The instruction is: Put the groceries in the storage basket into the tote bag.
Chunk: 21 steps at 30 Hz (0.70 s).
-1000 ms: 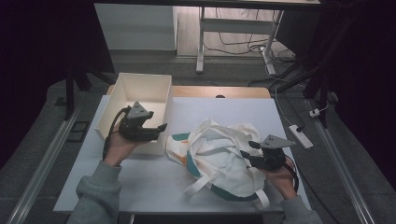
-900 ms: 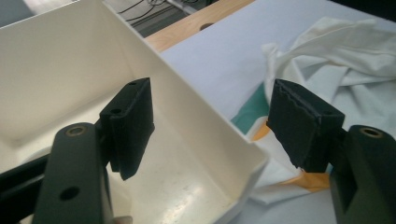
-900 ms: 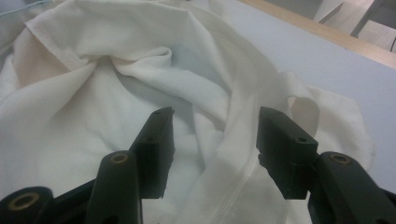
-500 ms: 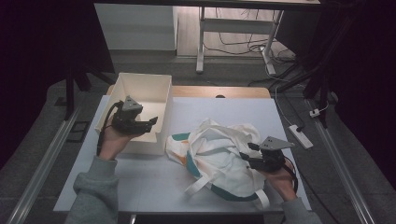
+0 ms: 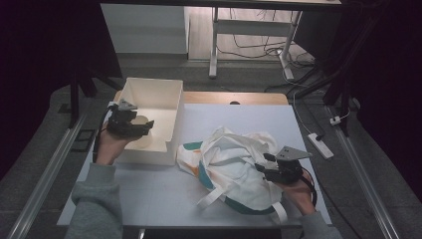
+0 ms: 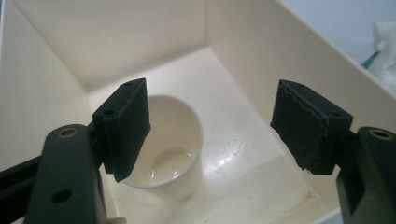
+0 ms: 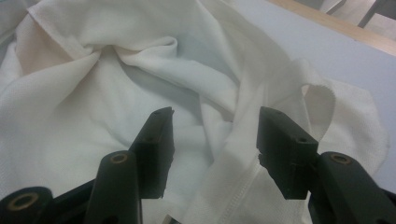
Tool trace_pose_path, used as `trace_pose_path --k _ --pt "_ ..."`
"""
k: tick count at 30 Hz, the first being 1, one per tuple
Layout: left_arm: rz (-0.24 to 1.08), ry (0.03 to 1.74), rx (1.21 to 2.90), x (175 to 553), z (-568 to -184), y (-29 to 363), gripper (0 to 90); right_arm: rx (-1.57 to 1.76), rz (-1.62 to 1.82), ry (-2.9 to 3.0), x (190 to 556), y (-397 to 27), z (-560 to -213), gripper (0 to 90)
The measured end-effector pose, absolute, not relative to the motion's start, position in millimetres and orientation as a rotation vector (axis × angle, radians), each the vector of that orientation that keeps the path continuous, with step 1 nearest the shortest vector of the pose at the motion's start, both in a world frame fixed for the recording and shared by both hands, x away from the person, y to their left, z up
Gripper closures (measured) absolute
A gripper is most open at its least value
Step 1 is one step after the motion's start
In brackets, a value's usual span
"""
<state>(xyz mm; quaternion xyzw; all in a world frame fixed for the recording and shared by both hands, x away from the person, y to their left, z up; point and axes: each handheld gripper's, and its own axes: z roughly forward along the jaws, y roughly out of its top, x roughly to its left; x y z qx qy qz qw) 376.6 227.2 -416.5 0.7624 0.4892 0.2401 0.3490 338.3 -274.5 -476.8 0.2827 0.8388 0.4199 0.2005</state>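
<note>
1. L gripper (image 5: 148, 124) hangs over the white box (image 5: 175, 99) at the table's back-left. In the left gripper view its jaws stand wide w/ nothing between the pads; they have just been opening further.
2. Cup (image 6: 168, 144): small, white, upright on the box floor near 1 wall, just past the left pad (image 6: 123, 126). No contact that I can see.
3. Cup handling, my guess: light, thin-walled, smooth, prob. paper or plastic. Easy to crush or tip. Take it across the rim or upper wall w/ a soft squeeze; the near box wall leaves little room for 1 jaw.
4. R gripper (image 5: 263, 167) sits at the edge of the cloth bag (image 5: 234, 159), mid-table. Jaws about half open around a fold & a strap (image 7: 233, 186); can't tell if the pads press on the fabric.
5. Bag handling: soft, limp, light, bunches up. The stitched strap or hem is the best hold; loose cloth would slip & drag.
</note>
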Motion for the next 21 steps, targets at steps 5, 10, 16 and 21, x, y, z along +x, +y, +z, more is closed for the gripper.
trace_pose_path --k 5,10,16,21 --pt "0.585 1.304 1.976 384 -421 234 25.0 0.789 1.165 2.352 339 -274 -478 46.3" --pt "0.602 1.365 1.987 392 -425 238 20.1 0.782 1.156 2.364 339 -272 -480 46.3" --pt "0.602 1.398 2.031 401 -433 236 17.0 0.777 1.144 2.372 339 -270 -482 46.1" --pt "0.612 1.417 2.059 405 -437 235 14.4 0.776 1.137 2.378 339 -270 -483 46.1"
